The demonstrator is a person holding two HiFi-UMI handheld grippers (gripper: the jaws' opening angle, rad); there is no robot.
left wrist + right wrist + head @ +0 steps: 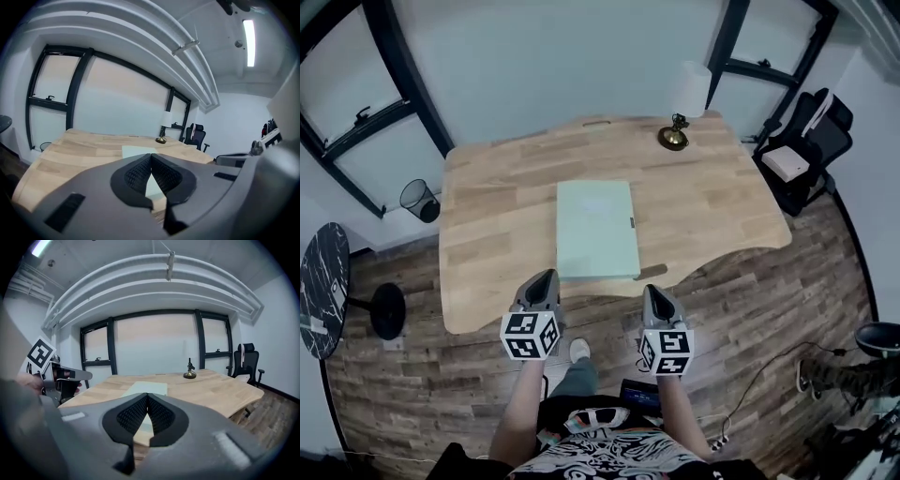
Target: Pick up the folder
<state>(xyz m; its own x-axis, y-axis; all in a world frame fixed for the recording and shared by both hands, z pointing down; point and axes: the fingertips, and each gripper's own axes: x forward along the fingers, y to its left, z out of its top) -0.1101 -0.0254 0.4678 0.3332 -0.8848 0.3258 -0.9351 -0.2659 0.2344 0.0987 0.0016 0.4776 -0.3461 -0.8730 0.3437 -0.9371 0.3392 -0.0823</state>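
Risk, slipping: the pale green rectangular folder [596, 230] lies flat, so a jaw pressed against its edge would probably push it across the smooth top instead of getting under it.
Risk, splaying: if only the upper cover is pinched, the folder may fall open as it is lifted and its contents, if any, could spill.
Risk, closed approach: both pairs of jaws need to part before contact; arriving closed would only nudge the folder.
Folder, appearance: thin, plain and matt, with square corners and a small dark mark on its right edge; it appears closed.
Folder, position: at the middle of the light wooden desk with a wavy outline [487, 234], its long side running away from the person and its near edge close to the desk's front edge.
Left gripper [546, 277]: tips pressed together, nothing between them; held off the desk's near edge, apart from the folder.
Right gripper [652, 292]: tips likewise touching and empty; beside the left gripper, short of the desk.
Lamp: a brass-footed lamp with a white shade [675, 138] stands at the far right of the desk, well apart from the folder.
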